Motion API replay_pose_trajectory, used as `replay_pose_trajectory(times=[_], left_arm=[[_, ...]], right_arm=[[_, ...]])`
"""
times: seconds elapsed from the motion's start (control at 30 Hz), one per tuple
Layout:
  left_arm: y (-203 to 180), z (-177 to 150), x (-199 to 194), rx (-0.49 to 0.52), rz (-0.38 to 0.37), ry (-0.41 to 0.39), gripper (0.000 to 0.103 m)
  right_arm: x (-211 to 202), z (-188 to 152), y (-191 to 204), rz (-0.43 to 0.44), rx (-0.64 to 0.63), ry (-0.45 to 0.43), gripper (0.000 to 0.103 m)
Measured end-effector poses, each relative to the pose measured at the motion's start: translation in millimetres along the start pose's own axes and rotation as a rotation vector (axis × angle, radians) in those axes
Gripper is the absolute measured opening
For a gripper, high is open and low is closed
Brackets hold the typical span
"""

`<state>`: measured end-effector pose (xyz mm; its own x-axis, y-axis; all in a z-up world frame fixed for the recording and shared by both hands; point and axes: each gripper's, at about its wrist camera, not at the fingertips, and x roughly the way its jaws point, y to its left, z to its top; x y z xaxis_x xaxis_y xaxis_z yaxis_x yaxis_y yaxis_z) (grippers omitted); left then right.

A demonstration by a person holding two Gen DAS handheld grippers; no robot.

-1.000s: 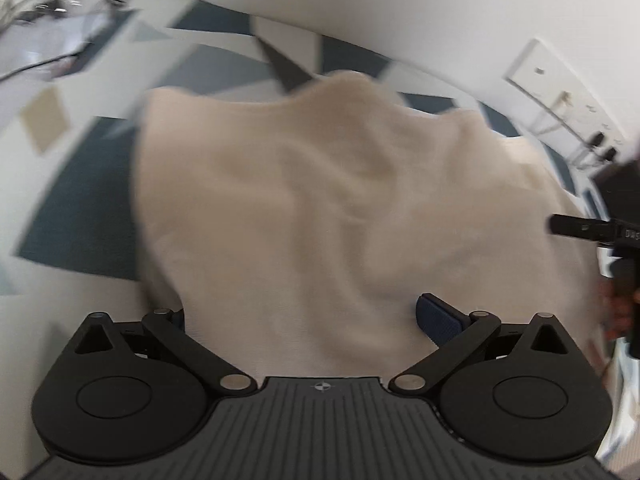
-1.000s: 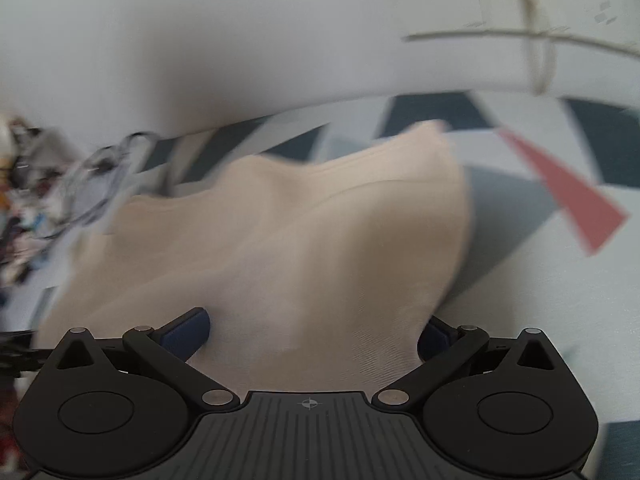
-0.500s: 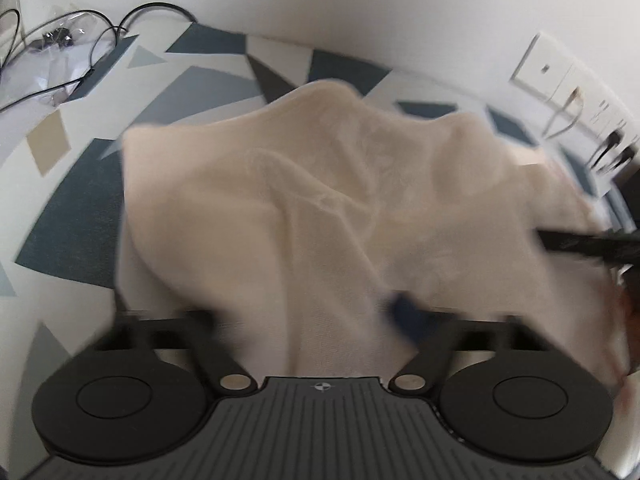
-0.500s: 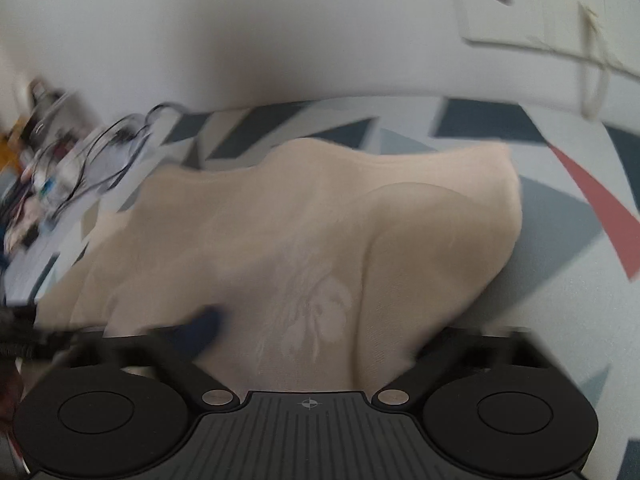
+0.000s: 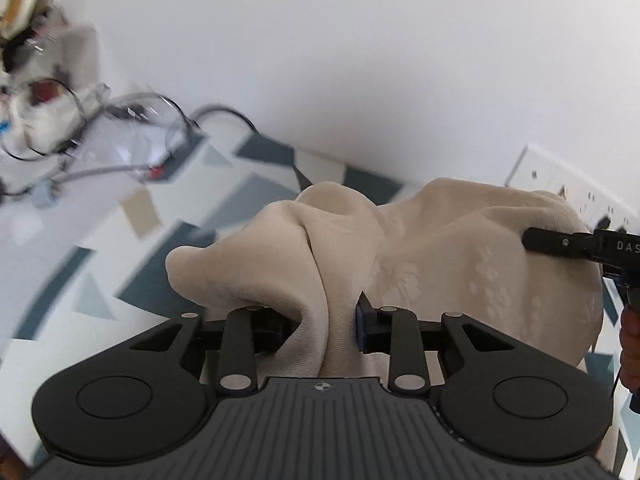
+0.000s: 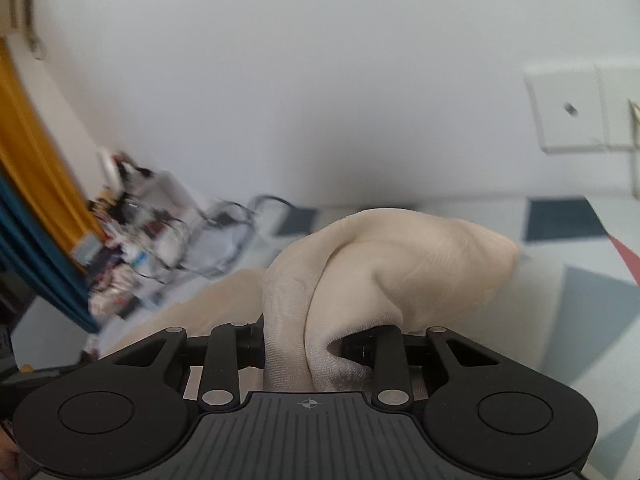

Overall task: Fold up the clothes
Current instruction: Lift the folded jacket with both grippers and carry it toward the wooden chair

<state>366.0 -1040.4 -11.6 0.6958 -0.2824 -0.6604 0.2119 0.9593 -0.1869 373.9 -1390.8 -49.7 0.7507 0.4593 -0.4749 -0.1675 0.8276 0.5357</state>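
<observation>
The left gripper and right gripper have just been closed on bunched folds of a cream garment, by which their fingertips are hidden. The garment is draped beyond them over a patterned surface.

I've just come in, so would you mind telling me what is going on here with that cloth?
A person is folding a cream garment with two handheld grippers. The left gripper and the right gripper have each just closed on a bunched fold of its near edge, and the cloth humps up above the patterned surface in both views. In the left wrist view the right gripper's finger shows at the garment's right side. No fold is laid yet.
</observation>
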Motion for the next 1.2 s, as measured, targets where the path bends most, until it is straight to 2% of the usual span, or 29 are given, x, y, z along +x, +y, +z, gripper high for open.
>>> replay_pose_trajectory(times=[0.2,0.4,0.57,0.83,1.03,1.2], left_arm=[[38,-12,-65,-0.046,0.066,-0.072,0.031],[97,-53,-153,-0.123,0.179,-0.122,0.031],[161,-103,-239,-0.220,0.283,-0.169,0.031],[254,-187,-366,-0.385,0.500,-0.210,0.031],[309,-229,-427,-0.499,0.639,-0.232,0.031],[367,-250,-452,-0.568,0.717,-0.233,0.031]], right_arm=[[2,5,60,0.073,-0.061,0.005,0.027],[10,-22,158,0.156,-0.155,0.064,0.027],[23,-60,255,0.235,-0.220,0.157,0.027],[59,-146,414,0.429,-0.310,0.309,0.027],[92,-204,519,0.559,-0.383,0.427,0.027],[122,-243,592,0.638,-0.438,0.493,0.027]])
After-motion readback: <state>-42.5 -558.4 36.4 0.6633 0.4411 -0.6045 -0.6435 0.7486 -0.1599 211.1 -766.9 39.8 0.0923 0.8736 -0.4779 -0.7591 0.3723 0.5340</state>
